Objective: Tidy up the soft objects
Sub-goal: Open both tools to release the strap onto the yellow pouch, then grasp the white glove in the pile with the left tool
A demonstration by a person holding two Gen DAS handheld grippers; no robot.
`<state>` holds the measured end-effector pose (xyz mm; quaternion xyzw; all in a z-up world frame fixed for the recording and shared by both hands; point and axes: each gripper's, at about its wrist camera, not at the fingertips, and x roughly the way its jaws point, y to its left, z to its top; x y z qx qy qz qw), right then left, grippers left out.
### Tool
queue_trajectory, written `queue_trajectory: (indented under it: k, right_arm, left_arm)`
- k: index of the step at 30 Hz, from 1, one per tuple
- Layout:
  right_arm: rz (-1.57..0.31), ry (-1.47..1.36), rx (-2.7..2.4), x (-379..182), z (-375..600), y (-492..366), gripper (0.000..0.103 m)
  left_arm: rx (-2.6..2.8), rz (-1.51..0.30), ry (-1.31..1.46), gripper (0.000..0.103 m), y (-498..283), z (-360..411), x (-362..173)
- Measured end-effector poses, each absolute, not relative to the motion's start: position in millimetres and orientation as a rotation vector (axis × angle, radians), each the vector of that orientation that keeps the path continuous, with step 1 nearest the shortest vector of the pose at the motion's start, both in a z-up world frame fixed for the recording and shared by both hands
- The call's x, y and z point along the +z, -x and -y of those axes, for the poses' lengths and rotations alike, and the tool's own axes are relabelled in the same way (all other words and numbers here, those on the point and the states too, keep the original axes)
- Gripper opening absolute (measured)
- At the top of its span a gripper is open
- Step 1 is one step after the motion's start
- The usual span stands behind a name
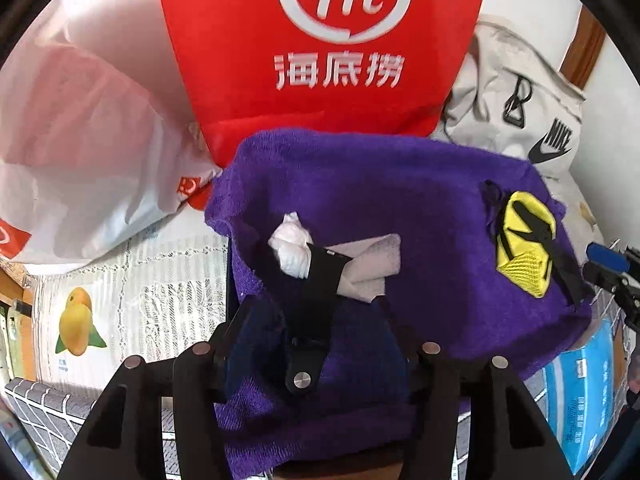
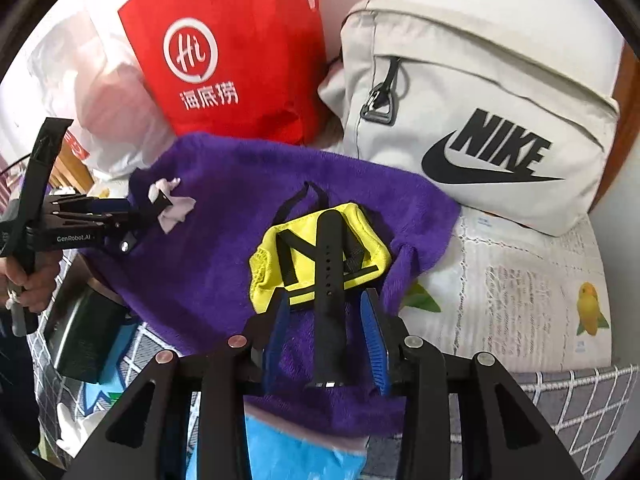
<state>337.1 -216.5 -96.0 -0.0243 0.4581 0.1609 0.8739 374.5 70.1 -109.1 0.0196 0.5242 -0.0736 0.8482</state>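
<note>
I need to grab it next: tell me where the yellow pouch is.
The yellow pouch lies on the purple towel, just beyond the right gripper in its view, with a black watch strap across it and the Nike backpack behind.

The red bag (image 1: 320,60) is cut off by the top edge in the left wrist view, and its lower part is hidden behind the purple towel (image 1: 400,208). The towel's near edge is hidden behind the left gripper (image 1: 320,344).

A red bag (image 1: 320,52) is showing "Hi 海底捞", a grey backpack (image 2: 480,120) "NIKE", and the left gripper (image 2: 132,216) "GenRobot.AI".
</note>
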Motion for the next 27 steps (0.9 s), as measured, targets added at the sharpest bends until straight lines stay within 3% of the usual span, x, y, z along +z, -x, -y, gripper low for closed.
queue_trajectory:
  k: [20,27]
  right_arm:
    - [-0.9,0.004,0.387,-61,196,-214,0.037]
    - [-0.895,-0.019,0.373,-64,200,-159,0.038]
  left_arm:
    - [-0.171,-1.003,-0.026,0.054,-247,-80,-45]
    - [-0.296,-0.975,-0.025,0.06,-176,-55,-43]
